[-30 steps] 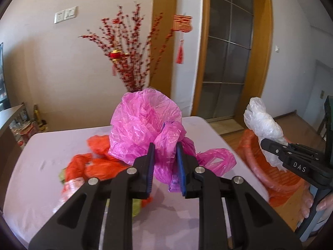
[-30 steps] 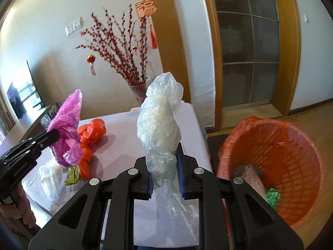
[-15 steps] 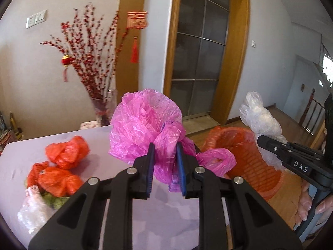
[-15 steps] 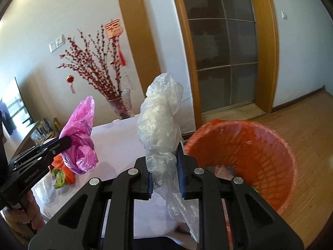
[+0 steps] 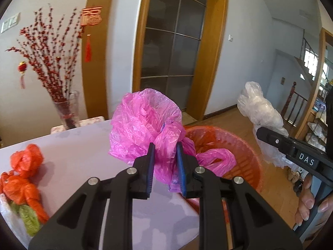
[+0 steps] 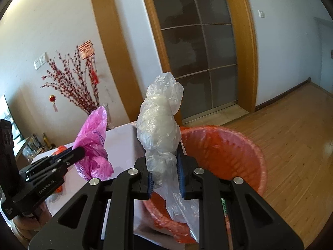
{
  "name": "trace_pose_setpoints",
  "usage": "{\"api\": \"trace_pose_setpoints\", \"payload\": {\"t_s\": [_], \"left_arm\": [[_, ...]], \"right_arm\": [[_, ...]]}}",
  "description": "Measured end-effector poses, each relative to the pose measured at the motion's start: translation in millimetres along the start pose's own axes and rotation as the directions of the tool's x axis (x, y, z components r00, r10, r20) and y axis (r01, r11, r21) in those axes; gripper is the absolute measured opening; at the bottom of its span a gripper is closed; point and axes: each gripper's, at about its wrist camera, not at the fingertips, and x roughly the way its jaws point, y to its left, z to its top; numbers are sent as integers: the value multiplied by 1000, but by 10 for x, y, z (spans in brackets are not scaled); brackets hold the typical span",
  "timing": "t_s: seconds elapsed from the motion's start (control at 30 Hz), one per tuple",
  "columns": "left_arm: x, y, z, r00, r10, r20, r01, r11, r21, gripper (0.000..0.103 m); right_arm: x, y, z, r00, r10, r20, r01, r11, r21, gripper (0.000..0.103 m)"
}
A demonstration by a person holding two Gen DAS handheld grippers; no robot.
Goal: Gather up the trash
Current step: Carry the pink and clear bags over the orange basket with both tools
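Two tongs, two bags
The left gripper squeezes a crinkly pink plastic bag; the right gripper squeezes a clear plastic bag near the orange mesh bin.

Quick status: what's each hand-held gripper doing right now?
Left hand-held gripper: shut on the pink plastic bag.
Right hand-held gripper: shut on the clear plastic bag.

The pink bag is thin, crinkled, glossy plastic film, and the clear bag is the same kind of film, cloudy and wrinkled. The left gripper and right gripper are matt black plastic with bright metal rivets and ribbed blue pads. The orange basket is shiny plastic lattice. The counter wears smooth pale cloth. The floor is polished wood.
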Motion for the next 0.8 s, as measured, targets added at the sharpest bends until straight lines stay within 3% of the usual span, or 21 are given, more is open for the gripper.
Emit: {"api": "trace_pose_setpoints", "payload": {"t_s": [0.37, 0.8], "left_arm": [[334, -398, -2, 996, -83, -27, 84, 996, 38, 21], [681, -652, -105, 989, -123, -78, 126, 991, 37, 25]], "right_arm": [[-5, -323, 33, 999, -37, 21, 36, 997, 64, 19], [172, -593, 54, 997, -80, 7, 79, 991, 106, 24]]}}
